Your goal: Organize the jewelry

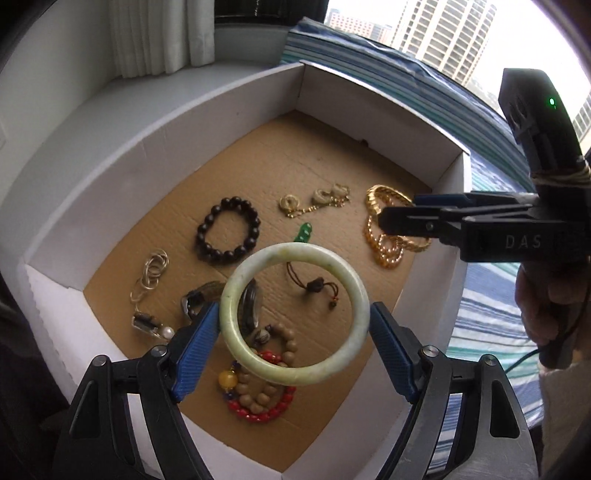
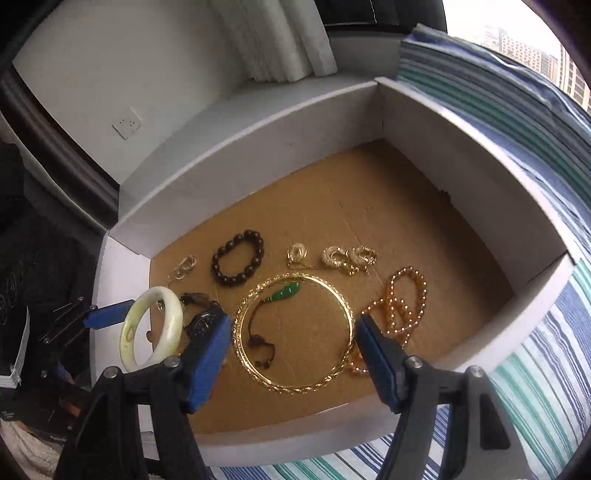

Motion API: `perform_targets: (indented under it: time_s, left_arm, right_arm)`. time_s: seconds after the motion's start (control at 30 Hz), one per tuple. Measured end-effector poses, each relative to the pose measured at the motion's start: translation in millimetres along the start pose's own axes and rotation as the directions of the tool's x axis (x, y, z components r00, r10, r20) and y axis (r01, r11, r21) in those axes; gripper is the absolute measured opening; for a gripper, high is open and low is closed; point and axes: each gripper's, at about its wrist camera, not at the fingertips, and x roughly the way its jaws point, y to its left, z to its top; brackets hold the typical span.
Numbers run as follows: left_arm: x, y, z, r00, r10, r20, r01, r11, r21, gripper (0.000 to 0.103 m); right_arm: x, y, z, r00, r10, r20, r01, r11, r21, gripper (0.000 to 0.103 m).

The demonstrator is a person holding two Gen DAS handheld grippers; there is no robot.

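With the left gripper (image 1: 295,317) clamped across a pale jade bangle (image 1: 295,314) and the right gripper (image 2: 293,332) clamped across a gold bangle (image 2: 294,332), both held above the cardboard-floored white box (image 2: 258,125) for sorting, the box rests on a striped bed (image 2: 535,387) near a window (image 1: 424,29).

The only lettering that can be read is "DAS", in pale capitals on the black body of the right gripper (image 1: 384,221) as it shows in the left wrist view. Print on the dark booklets (image 2: 14,354) at the left edge of the right wrist view is too small to read.
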Motion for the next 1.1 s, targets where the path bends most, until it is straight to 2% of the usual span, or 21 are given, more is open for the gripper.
perform_targets:
  time_s: [0.07,0.1,0.2,0.3,0.37,0.43,0.63,0.77,0.9,1.03,1.1]
  left_arm:
    - [5,-2,-3,1.0,0.014,-0.019,-0.014,1.0,0.004,0.083]
    - [3,-5,-4,1.0,0.021,-0.005,-0.021,1.0,0.006,0.083]
    - [-14,-11,-10,0.996,0.053,0.071,-0.055,0.998,0.022,0.088]
    - [-37,-22,-10,0.983,0.09,0.163,-0.097,0.995,0.038,0.094]
    - [-53,-31,-10,0.968,0.118,0.222,-0.131,0.99,0.043,0.1]
    - [-70,-38,-11,0.949,0.157,0.275,-0.169,0.985,0.023,0.101]
    - [-108,-42,-18,0.89,0.253,0.38,-0.236,0.967,-0.092,0.102]
    - [-113,-39,-19,0.896,0.285,0.341,-0.268,0.958,-0.099,0.102]
    - [-116,-29,-24,0.89,0.327,0.317,-0.299,0.945,-0.133,0.102]
    - [-112,-14,-24,0.927,0.271,0.26,-0.238,0.959,-0.151,0.102]
    - [-111,-10,-25,0.924,0.292,0.246,-0.258,0.953,-0.161,0.103]
  right_arm:
    - [4,-3,0,1.0,-0.002,0.002,0.002,1.0,0.021,0.078]
    - [0,-5,-2,1.0,-0.022,0.021,0.022,0.999,0.03,0.08]
    - [-25,-2,-7,0.992,-0.084,0.089,0.082,0.996,0.03,0.08]
    - [-57,5,-15,0.979,-0.147,0.143,0.149,0.989,-0.003,0.08]
    - [-74,14,-19,0.963,-0.199,0.181,0.208,0.978,-0.032,0.08]
    - [-90,23,-26,0.947,-0.242,0.212,0.256,0.966,-0.042,0.08]
    - [-119,43,-48,0.915,-0.297,0.275,0.321,0.946,-0.049,0.081]
    - [-120,59,-55,0.903,-0.321,0.285,0.355,0.932,-0.074,0.081]
    - [-113,68,-56,0.915,-0.323,0.243,0.349,0.934,-0.076,0.081]
    - [-101,75,-57,0.931,-0.311,0.19,0.326,0.944,-0.049,0.081]
    - [-96,78,-57,0.939,-0.303,0.163,0.313,0.949,-0.04,0.081]
